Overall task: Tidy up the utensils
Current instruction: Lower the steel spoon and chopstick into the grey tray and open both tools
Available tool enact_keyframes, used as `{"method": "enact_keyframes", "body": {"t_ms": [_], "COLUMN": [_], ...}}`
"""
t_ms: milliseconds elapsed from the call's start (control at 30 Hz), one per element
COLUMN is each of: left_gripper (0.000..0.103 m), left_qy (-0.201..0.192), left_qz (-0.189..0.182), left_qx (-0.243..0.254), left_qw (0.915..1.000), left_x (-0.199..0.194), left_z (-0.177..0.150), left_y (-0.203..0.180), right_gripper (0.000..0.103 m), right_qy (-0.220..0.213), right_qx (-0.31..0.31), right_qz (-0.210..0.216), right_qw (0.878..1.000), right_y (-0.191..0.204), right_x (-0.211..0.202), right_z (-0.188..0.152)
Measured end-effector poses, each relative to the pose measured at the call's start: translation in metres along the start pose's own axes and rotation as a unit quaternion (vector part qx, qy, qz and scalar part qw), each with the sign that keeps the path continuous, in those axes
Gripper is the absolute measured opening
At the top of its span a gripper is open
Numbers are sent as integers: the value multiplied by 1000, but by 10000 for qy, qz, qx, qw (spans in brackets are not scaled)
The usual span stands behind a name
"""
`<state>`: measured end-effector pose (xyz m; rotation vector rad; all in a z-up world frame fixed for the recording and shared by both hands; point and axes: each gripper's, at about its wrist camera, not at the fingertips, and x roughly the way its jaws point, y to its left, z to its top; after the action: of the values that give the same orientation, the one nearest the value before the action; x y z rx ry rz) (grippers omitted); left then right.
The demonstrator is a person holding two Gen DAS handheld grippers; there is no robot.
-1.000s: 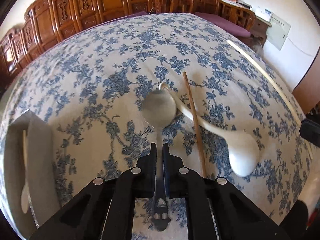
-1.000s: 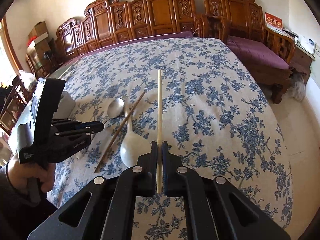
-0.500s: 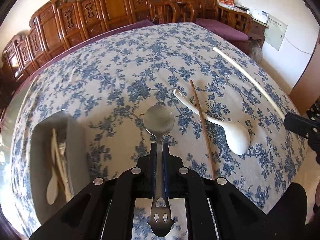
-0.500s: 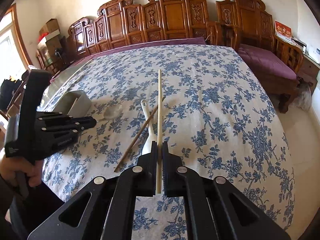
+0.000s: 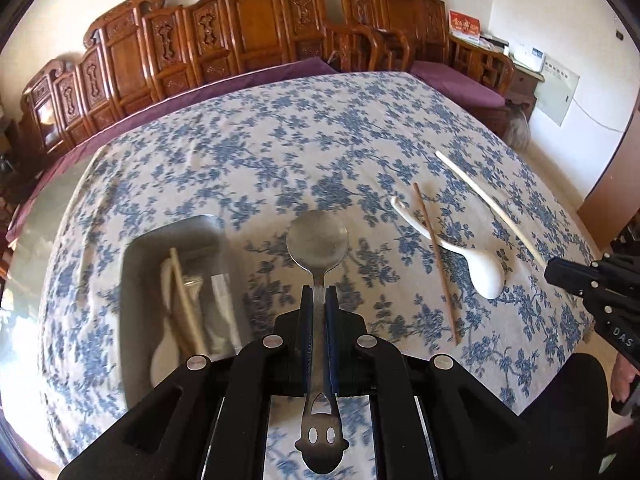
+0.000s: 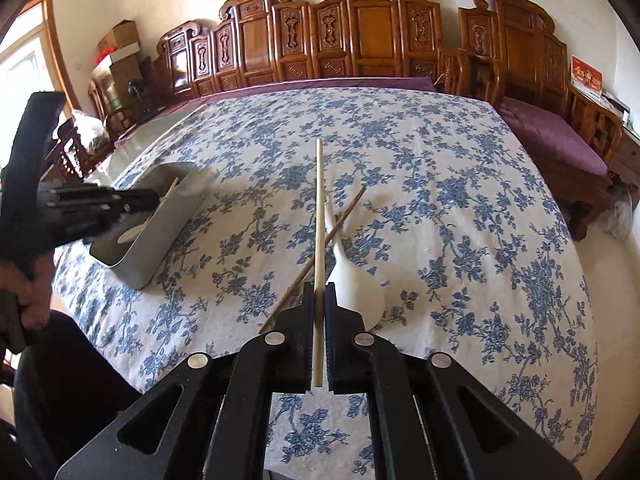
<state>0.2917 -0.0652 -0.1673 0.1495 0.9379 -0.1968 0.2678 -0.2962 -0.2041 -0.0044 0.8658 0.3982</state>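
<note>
1. I have the left gripper [image 5: 319, 294] clamped on the handle of a metal spoon [image 5: 318, 240]. The bowl of the spoon projects forward past the fingertips, clear of the tablecloth [image 5: 280, 152].
2. I have the right gripper [image 6: 319, 292] clamped on a pale chopstick [image 6: 318, 216]. The stick runs straight ahead between the jaws and stands above the cloth.
3. A metal container [image 5: 136, 280] sits on the cloth to the left of the held spoon. Inside it I see pale chopsticks [image 5: 186, 304] and a white spoon [image 5: 162, 356]; other contents are blurred.
4. In the right wrist view the same container lies at left, with the left gripper directly over its near end.
5. A white ceramic spoon [image 5: 480, 270] lies on the cloth between the two grippers, bowl toward me.
6. A brown chopstick [image 5: 436, 262] lies across the handle of that white spoon, touching it.
7. Carved wooden benches [image 5: 248, 28] line the far side of the table.
</note>
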Motion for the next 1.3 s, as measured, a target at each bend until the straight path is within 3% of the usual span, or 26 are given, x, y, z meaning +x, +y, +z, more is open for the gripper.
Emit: {"method": "enact_keyframes", "body": {"t_ms": [333,667,1000,1300], "left_gripper": [5,5,5,6], "left_qy": [-115,206,381,636], "left_qz": [200,530,665,492], "left_qx": [-301,-655,-648,-811], "left_qw": [9993,9962,9950,9935], "left_x": [-15,21,47,65], "left_z": [-9,-25,-32,-31], "left_y": [63,113,119,123], "right_gripper": [6,6,6,6], "right_qy": [21,177,206,167], "right_qx": [-269,-388,-327,-311], "right_qz": [146,257,430,575], "right_qw": [9995,9988,9983,9977], "right_y": [33,59,73,88], "right_x": [6,34,45,49], "right_z": [5,13,21,29]}}
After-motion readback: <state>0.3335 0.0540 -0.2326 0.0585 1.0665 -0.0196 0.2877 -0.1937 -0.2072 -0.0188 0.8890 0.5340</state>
